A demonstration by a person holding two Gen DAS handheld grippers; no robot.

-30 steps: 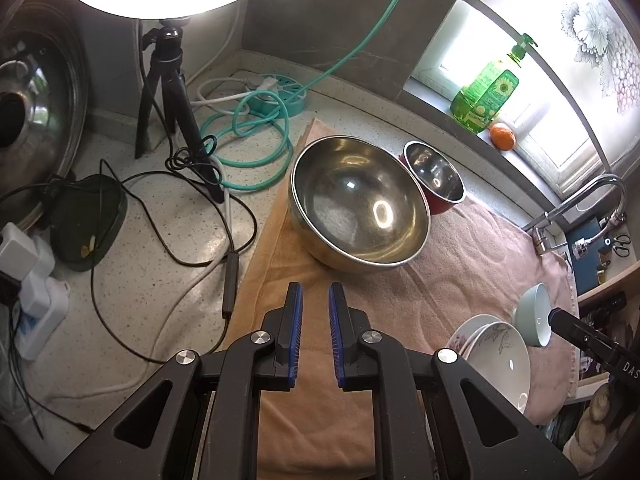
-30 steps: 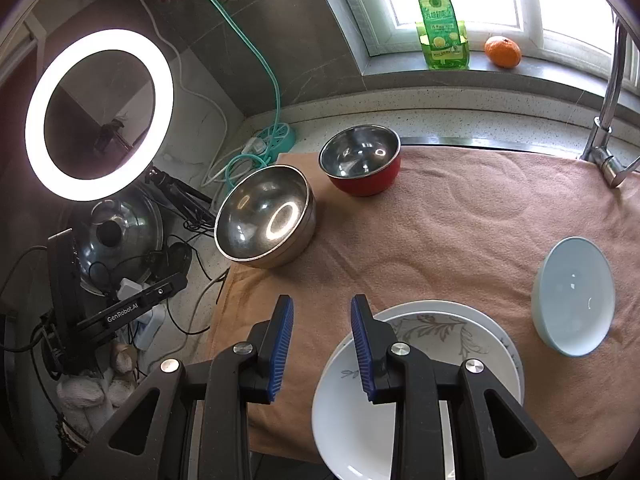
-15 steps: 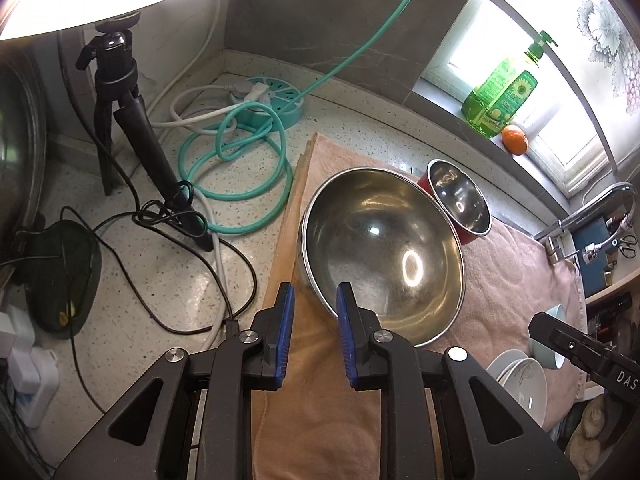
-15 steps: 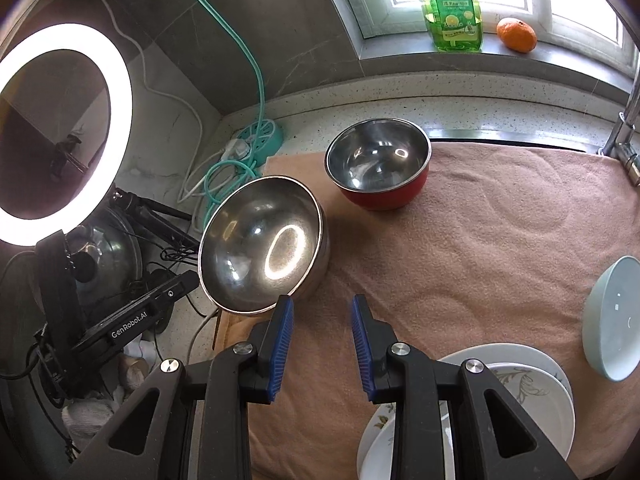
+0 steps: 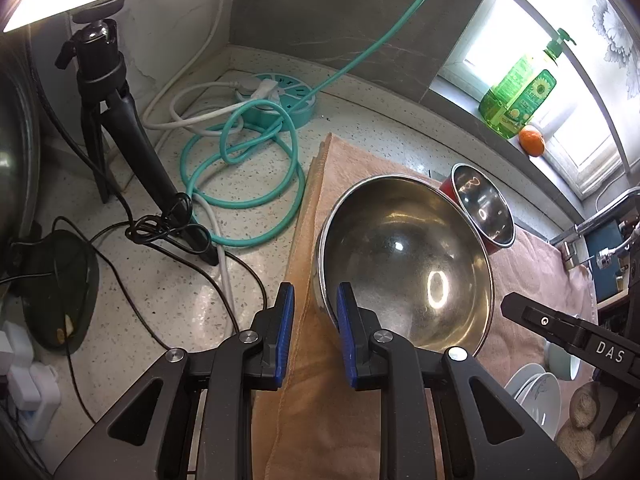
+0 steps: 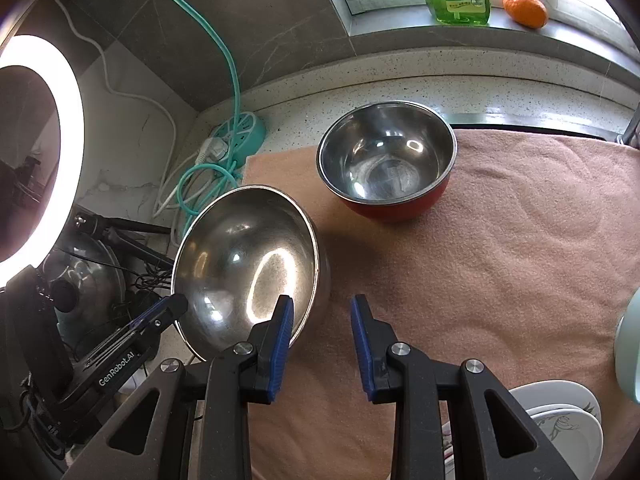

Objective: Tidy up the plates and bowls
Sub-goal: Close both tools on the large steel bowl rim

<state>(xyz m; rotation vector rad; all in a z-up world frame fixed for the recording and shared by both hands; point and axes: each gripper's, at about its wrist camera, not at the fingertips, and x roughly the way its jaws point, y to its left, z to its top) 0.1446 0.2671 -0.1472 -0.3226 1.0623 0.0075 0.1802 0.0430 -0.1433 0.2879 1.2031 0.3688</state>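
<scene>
Seen first from the left wrist camera, the left gripper hangs over the near-left rim of the large, round stainless-steel bowl, its blue-padded jaws having just been opening to a narrow gap with nothing clamped; one finger sits just inside the rim, the other outside over the pinkish-tan towel that the bowl rests on. Behind the big bowl stands the smaller red bowl with a steel lining, close to it; whether they touch cannot be told. At the lower right a stack of white plates lies on the towel, partly hidden by the right gripper's black body. A coiled teal hose and a black tripod occupy the speckled countertop to the left. From the right wrist camera, the right gripper hovers above the towel just beside the steel bowl, jaws narrowly parted and empty, its left finger overlapping the bowl's near-right rim in the view. The red bowl sits farther back, the white plates at the bottom right, and a pale blue bowl shows at the right edge.
</scene>
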